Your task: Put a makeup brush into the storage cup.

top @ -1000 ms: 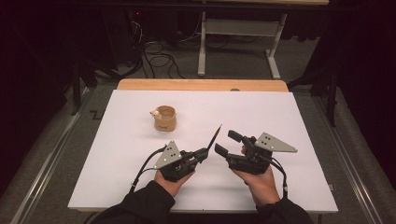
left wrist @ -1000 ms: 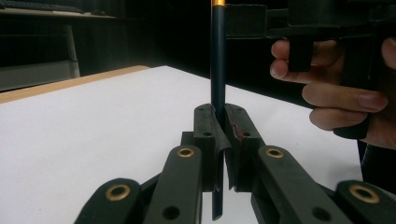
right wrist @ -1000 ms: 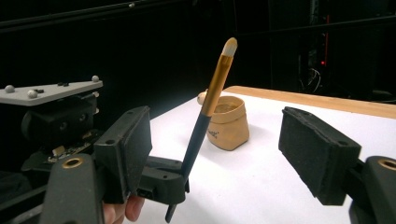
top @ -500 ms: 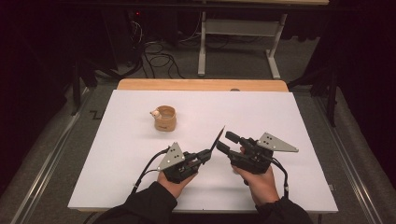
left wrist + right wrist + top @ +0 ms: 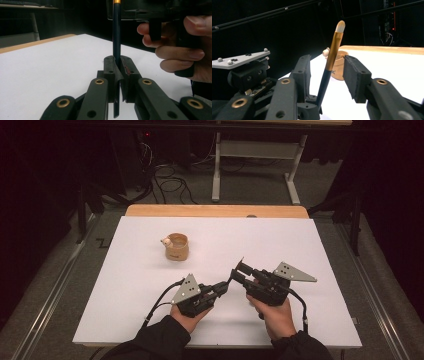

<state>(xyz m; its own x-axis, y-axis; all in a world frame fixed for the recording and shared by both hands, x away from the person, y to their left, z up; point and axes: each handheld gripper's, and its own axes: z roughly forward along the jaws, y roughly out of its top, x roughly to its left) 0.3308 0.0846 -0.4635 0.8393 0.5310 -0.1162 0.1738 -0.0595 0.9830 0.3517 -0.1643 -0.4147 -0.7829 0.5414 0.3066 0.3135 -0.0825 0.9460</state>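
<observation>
Left gripper view: jaws clamped on brush (image 5: 116, 37).

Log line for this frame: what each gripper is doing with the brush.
left gripper: shut on brush handle | right gripper: open, jaws either side of brush | cup: upright on table, apart

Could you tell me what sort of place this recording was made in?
Probably a lab or recording studio: a white table against dark surroundings, loose floor cables, and a person working a brush with handheld grippers bearing grey marker plates.
</observation>
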